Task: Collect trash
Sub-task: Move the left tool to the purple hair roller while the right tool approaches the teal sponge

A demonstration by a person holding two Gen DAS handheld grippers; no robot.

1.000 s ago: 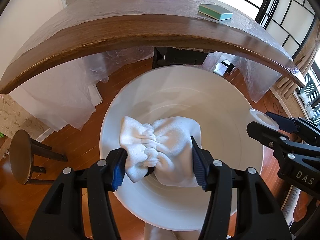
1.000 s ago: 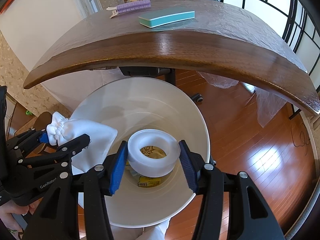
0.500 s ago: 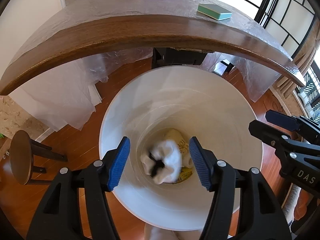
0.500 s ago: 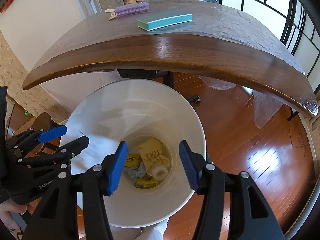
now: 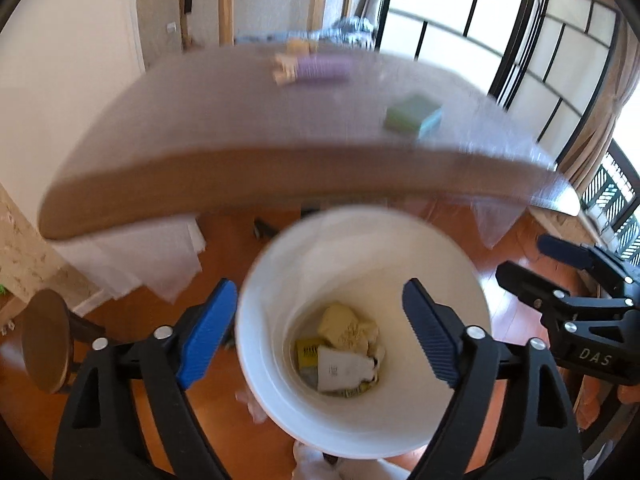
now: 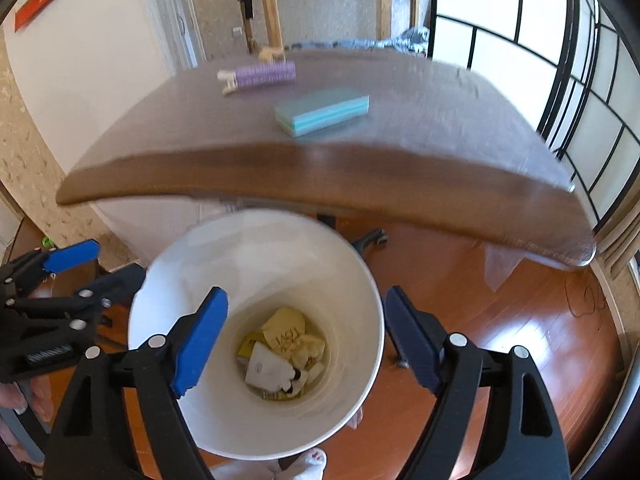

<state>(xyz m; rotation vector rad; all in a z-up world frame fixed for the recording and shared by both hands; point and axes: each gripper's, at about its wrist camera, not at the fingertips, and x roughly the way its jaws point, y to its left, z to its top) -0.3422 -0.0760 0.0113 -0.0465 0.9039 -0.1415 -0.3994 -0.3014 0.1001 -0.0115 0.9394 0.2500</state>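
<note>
Spanning the whole width beyond both grippers, the brown table was the largest thing in view, its near edge curving above the bin and its top covered with a clear plastic sheet. On the wooden floor directly below and ahead of the grippers stood the white trash bin, its rim passing between the fingers of each tool.

The left gripper hung over the bin with its blue-padded jaws spread wide and nothing between them; the left finger lay outside the bin's rim, the right finger over its opening. The right gripper was likewise spread wide and empty, its left finger over the bin's inner wall and its right finger just outside the rim. Each tool showed at the edge of the other's view, side by side.

Left of the left gripper, a round dark stool stood on the floor.

On the table, well beyond the fingers, lay a teal sponge block and, farther back, a purple brush, blurred in the left wrist view.

At the bottom of the bin, between the fingers, sat the trash: yellow crumpled paper, a yellow packet and a white pouch lying on top.
</note>
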